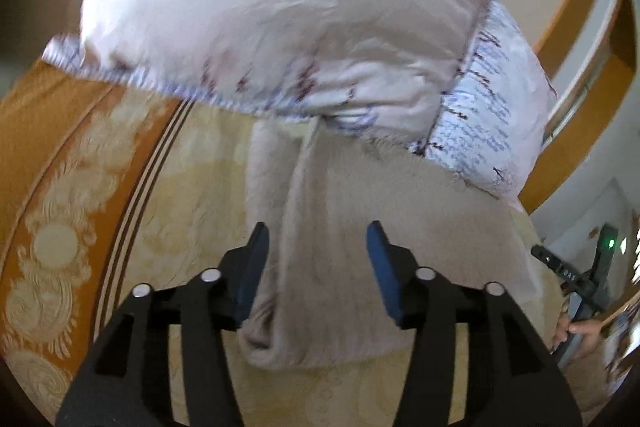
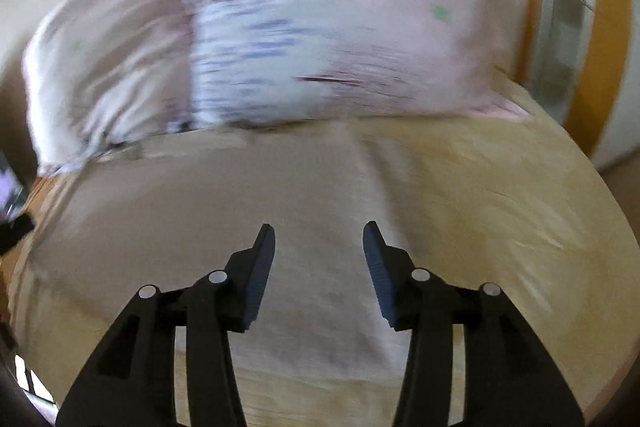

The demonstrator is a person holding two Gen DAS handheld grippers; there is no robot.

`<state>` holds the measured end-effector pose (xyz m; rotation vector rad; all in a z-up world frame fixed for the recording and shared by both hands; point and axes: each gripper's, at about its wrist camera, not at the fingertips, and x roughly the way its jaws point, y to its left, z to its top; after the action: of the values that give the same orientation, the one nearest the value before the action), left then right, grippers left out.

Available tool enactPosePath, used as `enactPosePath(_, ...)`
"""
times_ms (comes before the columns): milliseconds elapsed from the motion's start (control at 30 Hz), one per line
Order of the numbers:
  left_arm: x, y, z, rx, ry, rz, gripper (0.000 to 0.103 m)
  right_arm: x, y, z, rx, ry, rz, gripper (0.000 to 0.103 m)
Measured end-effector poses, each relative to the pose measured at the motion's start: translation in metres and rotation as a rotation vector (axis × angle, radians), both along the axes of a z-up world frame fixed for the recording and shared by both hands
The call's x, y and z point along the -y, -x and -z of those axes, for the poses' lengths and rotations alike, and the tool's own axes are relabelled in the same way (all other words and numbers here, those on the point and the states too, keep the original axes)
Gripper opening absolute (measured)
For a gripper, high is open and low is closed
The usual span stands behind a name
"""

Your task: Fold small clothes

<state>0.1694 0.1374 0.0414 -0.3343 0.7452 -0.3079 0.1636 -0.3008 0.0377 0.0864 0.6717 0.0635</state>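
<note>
A small beige garment (image 1: 360, 227) lies on the bed, its left part bunched into a long fold. My left gripper (image 1: 318, 239) is open just above that garment, jaws on either side of the fold, holding nothing. In the right wrist view the same beige garment (image 2: 240, 207) lies spread flat, blurred by motion. My right gripper (image 2: 318, 241) is open over it and empty. The right gripper (image 1: 576, 279) also shows at the right edge of the left wrist view, held in a hand.
Pink and white pillows with blue print (image 1: 280, 27) (image 2: 320, 27) lie just behind the garment. The yellow and orange patterned bedspread (image 1: 80, 187) (image 2: 500, 187) covers the bed. An orange headboard (image 2: 600, 47) stands at the right.
</note>
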Motion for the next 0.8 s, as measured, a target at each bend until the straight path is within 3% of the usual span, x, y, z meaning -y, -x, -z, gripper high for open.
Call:
enactPosePath(167, 0.028, -0.013, 0.003, -0.022, -0.043, 0.064, 0.058, -0.043, -0.024, 0.007, -0.031, 0.024, -0.100, 0.048)
enactPosePath(267, 0.034, -0.020, 0.018, -0.077, -0.083, 0.068, 0.058, -0.058, -0.036, 0.024, -0.108, 0.069, -0.106, 0.048)
enactPosePath(367, 0.034, -0.021, 0.028, -0.095, -0.082, 0.075, 0.058, -0.065, -0.033, 0.028, -0.087, 0.115, -0.102, 0.050)
enactPosePath(500, 0.016, -0.019, 0.018, -0.072, 0.038, 0.051, 0.058, -0.060, -0.030, 0.018, -0.074, 0.047, -0.096, 0.050)
enactPosePath(600, -0.006, -0.029, 0.011, -0.073, 0.099, -0.019, 0.060, -0.068, -0.031, 0.016, -0.069, 0.057, -0.108, 0.050)
enactPosePath(800, -0.035, -0.062, 0.030, -0.212, 0.251, -0.090, 0.061, -0.072, -0.037, 0.020, -0.085, 0.029, -0.099, 0.051)
